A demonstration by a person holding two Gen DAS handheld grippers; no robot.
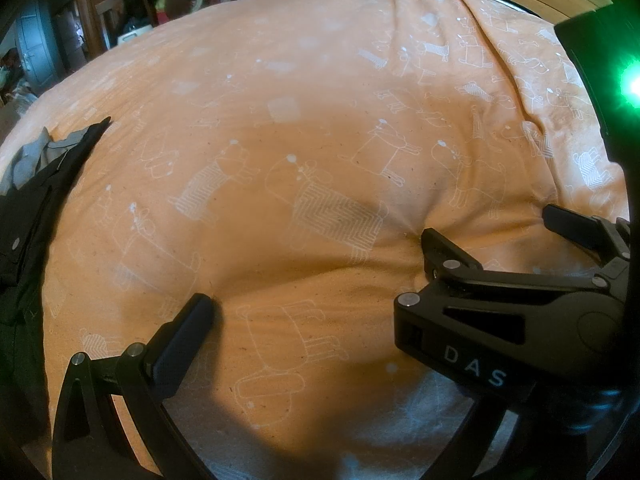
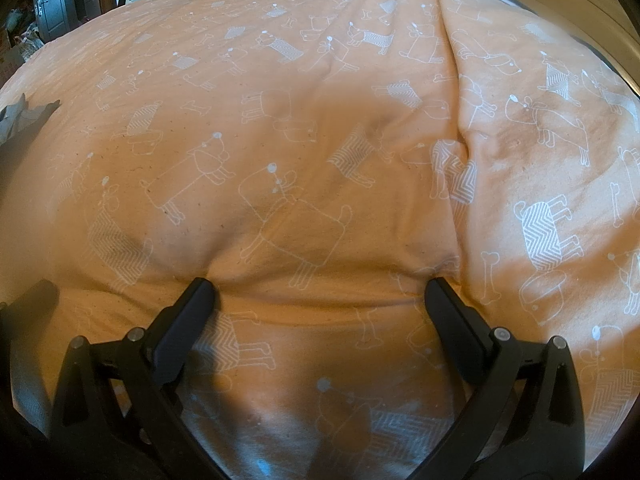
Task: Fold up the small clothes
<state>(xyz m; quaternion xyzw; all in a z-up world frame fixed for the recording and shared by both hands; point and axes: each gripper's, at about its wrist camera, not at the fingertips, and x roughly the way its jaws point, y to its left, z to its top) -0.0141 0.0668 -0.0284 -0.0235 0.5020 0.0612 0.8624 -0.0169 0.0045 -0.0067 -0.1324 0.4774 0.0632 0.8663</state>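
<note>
— Which step is in hand?

— Judging by the layout, the very start: nothing is held. The right gripper (image 2: 320, 292) stands wide open, both tips resting on the bedspread (image 2: 280, 80) and denting it. The left gripper (image 1: 320, 312) shows only one finger, set far out to the side, so it reads as wide open too; its other finger is hidden behind the right tool, which crosses just in front.

— And the clothes?

— Off at the left edge of the bed, well apart from both tools: a black garment (image 1: 36, 216) lying crumpled, with a grey cloth (image 1: 28, 160) bunched against its far side. The right wrist view catches only a sliver of them.

— So the next move?

— Probably a reach leftward to pinch an edge and drag one piece onto the open middle, then spread it flat.

— How will things handle?

— The bedspread is soft, padded, orange cotton printed with white outline dogs, creased and yielding, so a low pinch could catch it as well. The black fabric looks thin and limp, with a small metal stud.
</note>
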